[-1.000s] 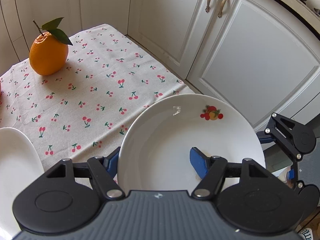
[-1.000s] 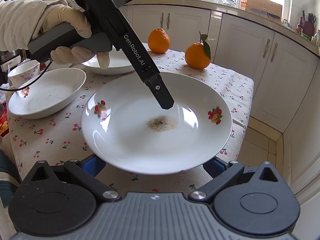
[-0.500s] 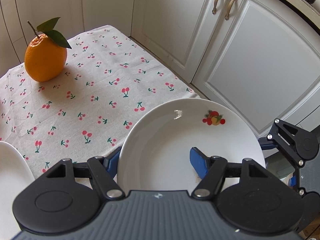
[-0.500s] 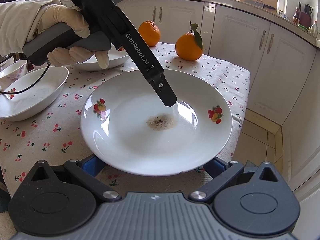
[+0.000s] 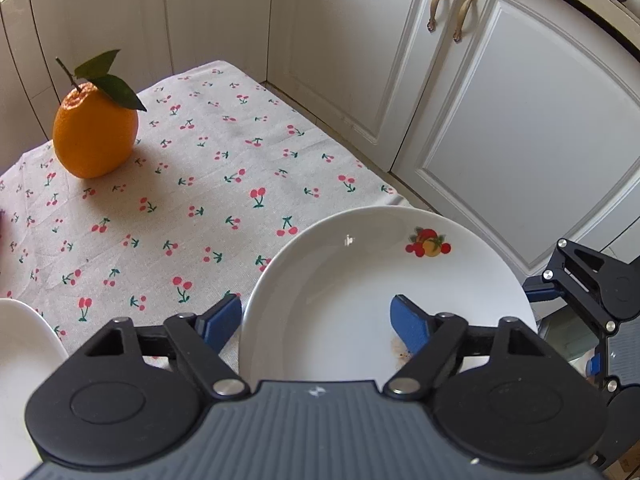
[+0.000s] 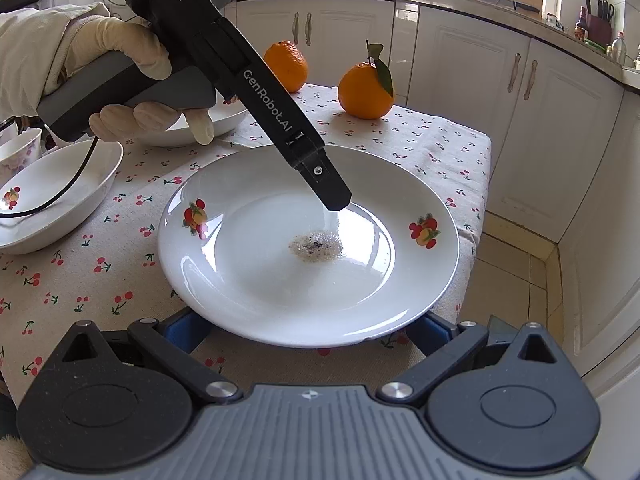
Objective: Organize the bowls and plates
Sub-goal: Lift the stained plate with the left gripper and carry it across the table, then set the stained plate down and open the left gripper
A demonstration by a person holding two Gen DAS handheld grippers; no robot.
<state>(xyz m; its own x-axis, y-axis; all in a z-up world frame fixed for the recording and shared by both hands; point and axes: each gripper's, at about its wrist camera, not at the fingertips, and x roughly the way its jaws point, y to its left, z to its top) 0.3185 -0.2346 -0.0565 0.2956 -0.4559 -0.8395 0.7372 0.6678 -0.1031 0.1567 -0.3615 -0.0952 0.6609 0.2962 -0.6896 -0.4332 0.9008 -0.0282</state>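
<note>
Sitting on cherry-print cloth (image 6: pixel 100 280) w/ white cabinets (image 5: pixel 500 120).

Left tool (image 6: pixel 338 204): black body, grey handle, white "DAS" and "GenRobot.AI" lettering, black cable. Hand (image 6: pixel 132 80) wore cream glove. Both tools carried blue pads (image 5: pixel 408 322), silver screws.

Bare cloth on the counter (image 5: pixel 224 184) lay open between the plate (image 5: pixel 360 280) and the leafy orange (image 5: pixel 94 136), while two bowls (image 6: pixel 60 184) and a second orange (image 6: pixel 286 65) crowded the far-left side.
</note>
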